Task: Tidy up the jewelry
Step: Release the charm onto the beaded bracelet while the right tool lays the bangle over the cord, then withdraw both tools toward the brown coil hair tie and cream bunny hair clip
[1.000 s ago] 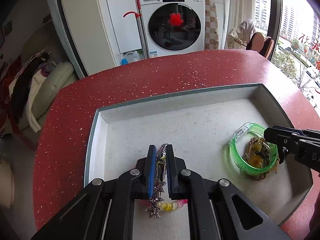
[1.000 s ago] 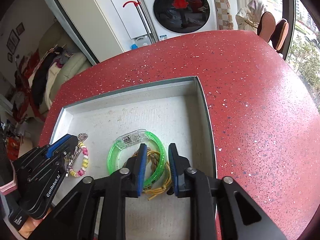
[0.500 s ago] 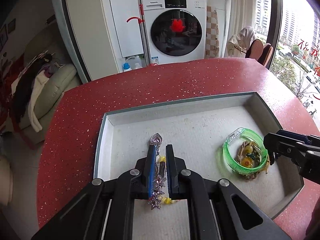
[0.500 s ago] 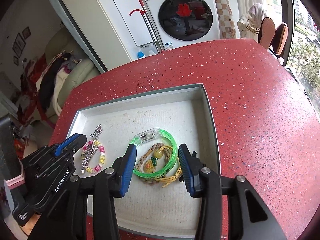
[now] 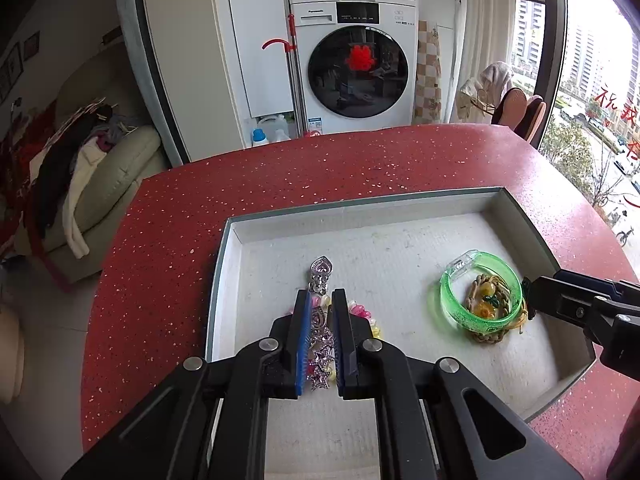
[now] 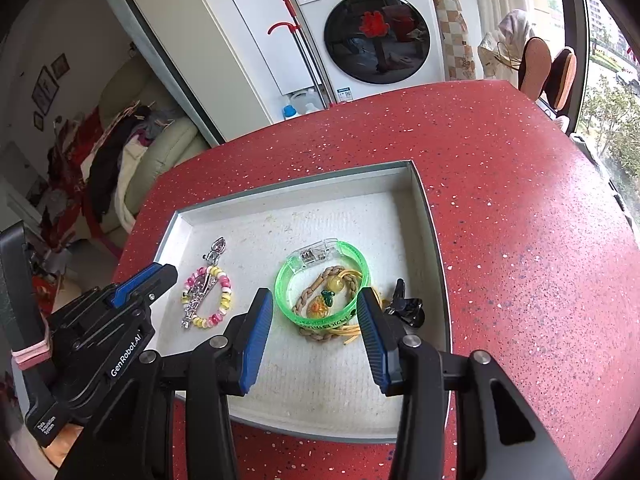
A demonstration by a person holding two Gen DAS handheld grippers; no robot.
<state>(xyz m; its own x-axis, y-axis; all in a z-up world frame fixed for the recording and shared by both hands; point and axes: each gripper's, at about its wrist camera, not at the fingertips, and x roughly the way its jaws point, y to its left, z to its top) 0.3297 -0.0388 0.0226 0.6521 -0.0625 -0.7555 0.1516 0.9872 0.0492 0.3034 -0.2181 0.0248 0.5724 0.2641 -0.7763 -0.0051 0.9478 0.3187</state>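
All jewelry visible lies inside the tray (image 6: 425,216): left gripper (image 5: 320,336) jaws nearly closed astride the silver charm (image 6: 200,292) at left, gripping unclear; right gripper (image 6: 316,340) jaws wide, empty, before the green bangle (image 6: 320,276); task appears nearly complete.

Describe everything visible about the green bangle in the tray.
The green bangle is a translucent, glittery, plastic-looking ring with a clear clasp section and dark lettering on its near wall. It lies flat on the white liner toward the right side of the tray, ringing a braided cord bracelet with amber charms. The right gripper, open, hangs just short of it, not touching.
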